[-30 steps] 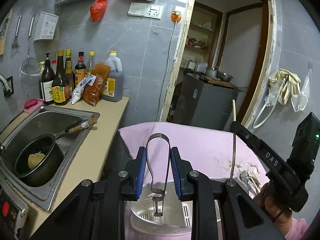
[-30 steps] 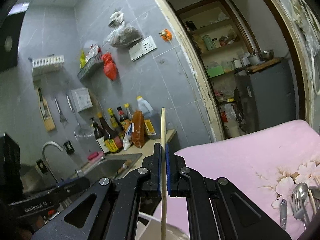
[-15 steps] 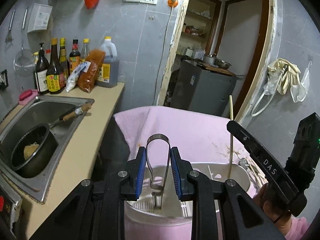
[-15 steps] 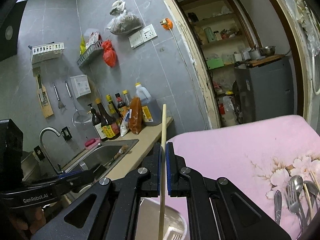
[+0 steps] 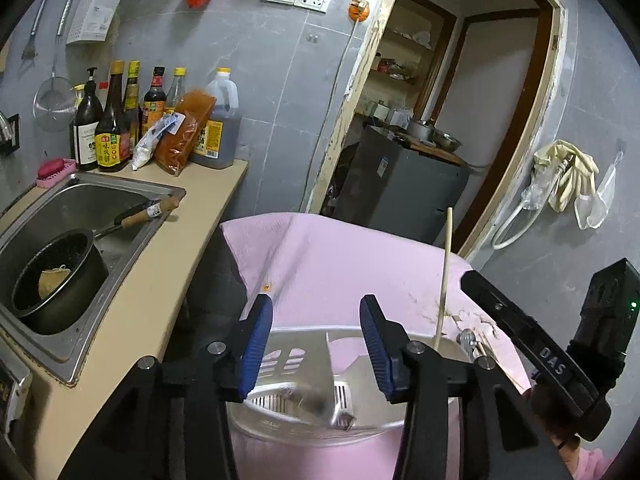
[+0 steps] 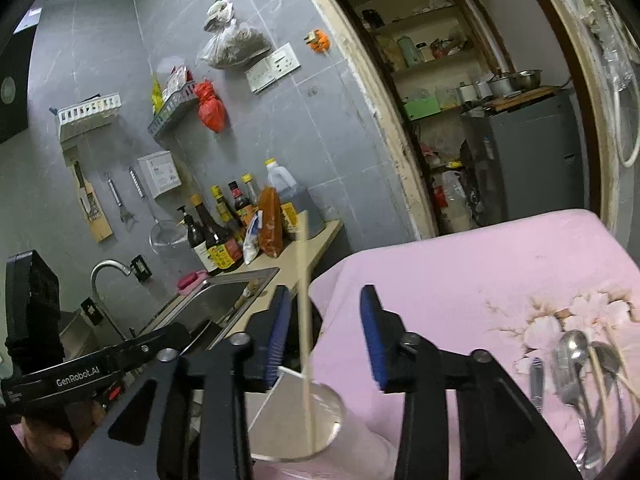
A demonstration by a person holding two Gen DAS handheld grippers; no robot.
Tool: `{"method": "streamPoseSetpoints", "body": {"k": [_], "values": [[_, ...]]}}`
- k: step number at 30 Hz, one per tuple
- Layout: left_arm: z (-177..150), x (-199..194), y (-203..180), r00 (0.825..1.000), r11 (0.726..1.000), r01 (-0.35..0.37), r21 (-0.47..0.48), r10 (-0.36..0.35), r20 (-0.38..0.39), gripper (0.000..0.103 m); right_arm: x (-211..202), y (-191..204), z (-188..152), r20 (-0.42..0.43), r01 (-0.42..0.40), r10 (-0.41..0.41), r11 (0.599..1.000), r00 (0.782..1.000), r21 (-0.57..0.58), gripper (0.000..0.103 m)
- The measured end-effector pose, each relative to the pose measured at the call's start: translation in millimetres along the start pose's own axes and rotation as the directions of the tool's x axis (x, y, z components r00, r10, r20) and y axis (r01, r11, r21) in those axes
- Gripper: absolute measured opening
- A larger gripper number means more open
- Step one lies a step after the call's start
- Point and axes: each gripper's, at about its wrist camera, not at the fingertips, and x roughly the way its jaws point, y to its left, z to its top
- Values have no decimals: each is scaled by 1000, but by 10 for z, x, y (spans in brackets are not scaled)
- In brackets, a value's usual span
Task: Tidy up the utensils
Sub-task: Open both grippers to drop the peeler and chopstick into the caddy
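Observation:
My left gripper (image 5: 316, 344) is open above a white utensil holder (image 5: 280, 360) on the pink cloth. The metal tongs (image 5: 316, 400) lie blurred inside it. My right gripper (image 6: 324, 340) is open over the same holder (image 6: 320, 420). A wooden chopstick (image 6: 305, 320) stands loose between its jaws, lower end in the holder; it also shows in the left wrist view (image 5: 444, 276). Several spoons, a fork and chopsticks (image 6: 580, 376) lie on the cloth at the right.
A sink (image 5: 92, 204) with a black pot (image 5: 52, 276) lies left of the pink table. Sauce bottles (image 5: 120, 120) stand against the grey wall. A doorway with a grey cabinet (image 5: 400, 184) is behind.
Both grippers have opened. The left let go of the tongs, which dropped into the holder. The right let go of the chopstick, now dropping into the holder.

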Motion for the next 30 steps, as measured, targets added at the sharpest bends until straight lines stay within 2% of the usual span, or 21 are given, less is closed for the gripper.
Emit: {"method": "streamPoseSetpoints", "body": {"k": [2,6,11,13,24,30], "values": [[8,-33,-52,1000,1000,-2,5,2,14,51,-76,-47,40,6,17,-17,1000,1000,3,40],[15,-74,-169,999,1000,7,9,-7,31,56,-245,-147,133,21,57,-57,998,998,-4,52],[-13,-86,-379,998,999,14,32,-16,55,66,-477,-303,217,34,117,-116,993,993,-32,61],[-33,-75,-458,998,999,19,34,-21,53,66,-569,-356,253,42,140,-138,989,989,-41,65],[-64,-118,-983,993,996,47,81,-55,101,76,-1137,-573,496,158,251,-237,965,959,-77,86],[-97,-121,-1343,987,991,59,124,-76,143,84,-1385,-751,618,198,314,-291,944,936,-98,91]]}}
